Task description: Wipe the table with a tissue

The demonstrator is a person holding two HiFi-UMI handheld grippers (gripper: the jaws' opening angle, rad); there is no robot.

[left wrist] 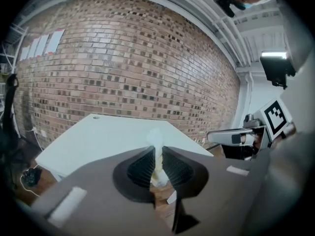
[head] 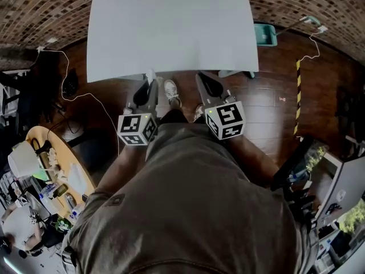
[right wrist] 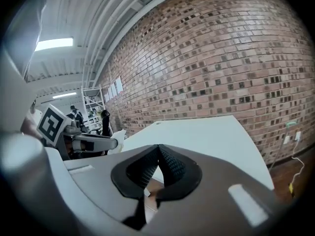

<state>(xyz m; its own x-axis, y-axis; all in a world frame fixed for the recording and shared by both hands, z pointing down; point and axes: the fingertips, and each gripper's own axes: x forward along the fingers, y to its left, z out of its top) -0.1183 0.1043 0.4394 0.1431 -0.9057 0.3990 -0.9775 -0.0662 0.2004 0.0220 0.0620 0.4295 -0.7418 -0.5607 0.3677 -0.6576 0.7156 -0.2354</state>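
White tissue (left wrist: 156, 140) pinched between jaws of left gripper (left wrist: 157, 157), jaws clamped on it, tuft standing above tips. Left gripper held at near edge of white table (head: 171, 27); contact of tissue with tabletop not determinable. Right gripper (right wrist: 157, 151) held alongside, jaws pressed together, nothing between them. Brick wall (head: 45, 10) seen behind table. On wood floor: teal tray (head: 265, 34) right of table, white cable (head: 85, 96) at left, yellow-black striped strip (head: 297, 96) at right. Cluttered round wooden table (head: 71, 167) at far left, well apart.
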